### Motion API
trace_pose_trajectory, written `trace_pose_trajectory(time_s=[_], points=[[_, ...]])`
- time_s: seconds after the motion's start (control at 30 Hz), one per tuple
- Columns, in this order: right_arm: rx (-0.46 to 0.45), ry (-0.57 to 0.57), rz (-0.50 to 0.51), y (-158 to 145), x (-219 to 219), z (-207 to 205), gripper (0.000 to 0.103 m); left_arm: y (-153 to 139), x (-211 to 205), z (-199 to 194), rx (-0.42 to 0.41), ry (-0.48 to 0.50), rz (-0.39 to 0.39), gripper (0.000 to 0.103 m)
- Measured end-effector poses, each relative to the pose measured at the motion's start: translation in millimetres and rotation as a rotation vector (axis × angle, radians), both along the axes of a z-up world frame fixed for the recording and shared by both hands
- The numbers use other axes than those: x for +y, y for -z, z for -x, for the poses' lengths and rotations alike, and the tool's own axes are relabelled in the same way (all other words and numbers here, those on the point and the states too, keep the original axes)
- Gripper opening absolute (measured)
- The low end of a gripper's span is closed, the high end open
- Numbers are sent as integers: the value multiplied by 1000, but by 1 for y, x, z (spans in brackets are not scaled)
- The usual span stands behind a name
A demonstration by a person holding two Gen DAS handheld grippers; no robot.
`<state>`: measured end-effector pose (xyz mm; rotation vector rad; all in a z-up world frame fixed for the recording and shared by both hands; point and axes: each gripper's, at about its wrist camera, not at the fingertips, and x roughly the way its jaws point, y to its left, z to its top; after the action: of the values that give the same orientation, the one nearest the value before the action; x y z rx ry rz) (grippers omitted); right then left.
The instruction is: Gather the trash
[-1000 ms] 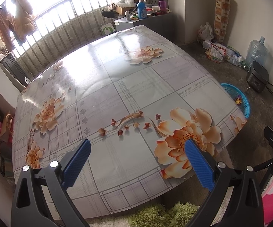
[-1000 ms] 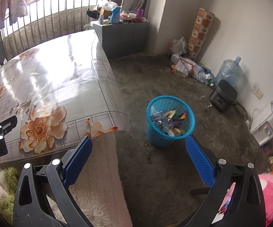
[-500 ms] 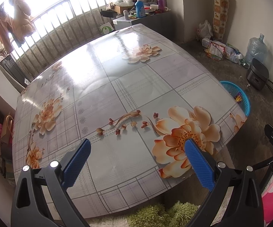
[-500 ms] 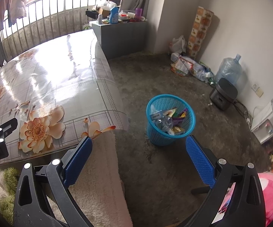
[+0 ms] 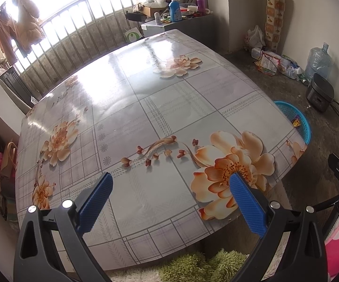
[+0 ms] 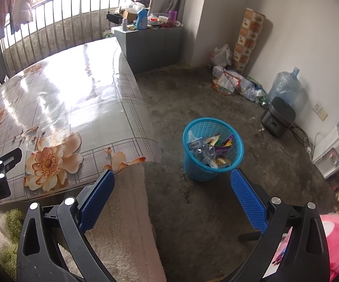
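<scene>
Almost no change over the last second: both views drift slightly. Left hand-held gripper (image 5: pixel 170 196) and right hand-held gripper (image 6: pixel 173 193) hang wide apart, empty. Trash sits in blue basket (image 6: pixel 213 146) on floor; tabletop (image 5: pixel 145 108) shows none. Collection looks finished.

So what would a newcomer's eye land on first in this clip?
Probably the glossy table with its orange-flower printed cloth, filling the left wrist view with nothing on it. Next, the blue plastic mesh wastebasket on the concrete floor beside the table, holding wrappers and a bottle. Both grippers are open and hold nothing.
</scene>
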<state>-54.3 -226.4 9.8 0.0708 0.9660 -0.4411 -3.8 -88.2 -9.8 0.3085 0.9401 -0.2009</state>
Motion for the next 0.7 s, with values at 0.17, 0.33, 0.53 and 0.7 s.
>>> trace_pose_trajectory(time_s=[0.17,0.33,0.53,0.7], points=[[1,-12,4,0,3,-1,95,0,2,0,5,-7,4,97],[1,-13,5,0,3,-1,95,-1,2,0,4,-8,5,97],[-2,-16,7,-3,3,-1,95,-2,2,0,1,-9,5,97],[-3,-17,8,-3,3,-2,95,-4,2,-1,-2,-10,6,97]])
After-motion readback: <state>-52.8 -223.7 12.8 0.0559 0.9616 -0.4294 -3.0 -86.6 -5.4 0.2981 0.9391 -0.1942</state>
